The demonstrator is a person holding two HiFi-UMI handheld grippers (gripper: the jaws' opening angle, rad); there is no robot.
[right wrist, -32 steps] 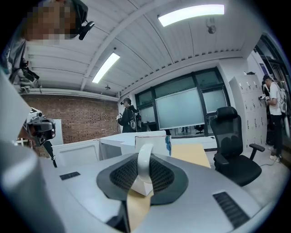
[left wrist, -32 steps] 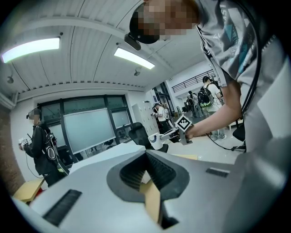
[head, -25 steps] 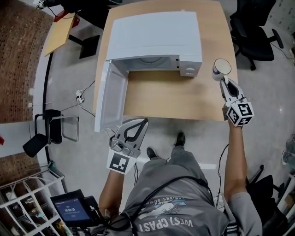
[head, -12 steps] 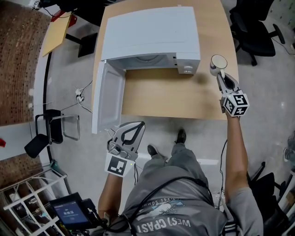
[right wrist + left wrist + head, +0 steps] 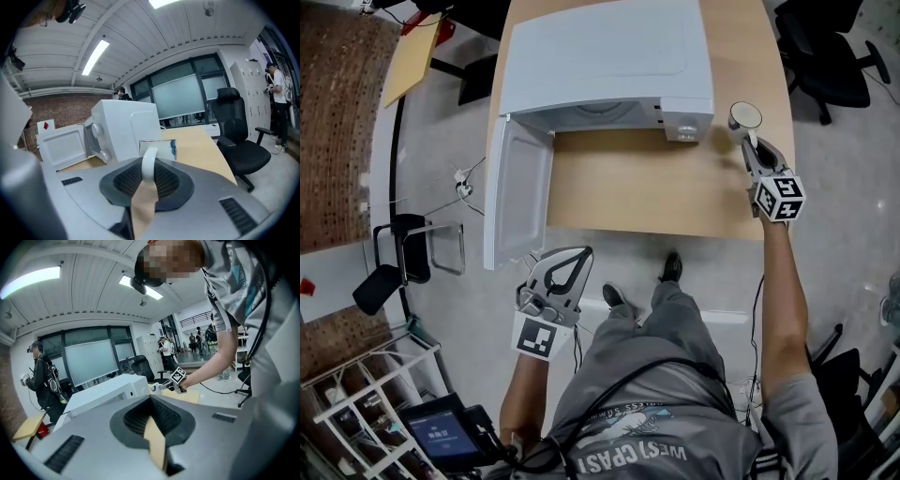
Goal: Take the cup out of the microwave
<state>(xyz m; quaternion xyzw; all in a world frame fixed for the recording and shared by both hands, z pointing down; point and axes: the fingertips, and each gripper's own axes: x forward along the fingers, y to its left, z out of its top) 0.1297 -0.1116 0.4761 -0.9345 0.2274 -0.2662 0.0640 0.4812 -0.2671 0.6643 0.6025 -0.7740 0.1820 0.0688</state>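
The white cup [image 5: 744, 119] hangs just right of the white microwave [image 5: 605, 61], over the wooden table [image 5: 656, 192]. My right gripper [image 5: 747, 141] is shut on its handle. In the right gripper view the white handle [image 5: 149, 164] sits between the jaws, with the cup [image 5: 159, 146] in front and the microwave [image 5: 124, 129] to the left. The microwave door [image 5: 517, 202] stands open to the left. My left gripper [image 5: 579, 253] is shut on nothing, off the table's front edge below the door; the left gripper view shows its closed jaws and the microwave [image 5: 108, 394] beyond.
A black office chair [image 5: 825, 56] stands right of the table, also seen as the chair [image 5: 239, 140] past the table edge. A small black chair [image 5: 398, 267] and a floor cable [image 5: 464, 187] lie left. A shelf [image 5: 356, 412] is at bottom left.
My right gripper has sunk with the cup towards the table beside the microwave. The left gripper has dropped slightly and stays shut.
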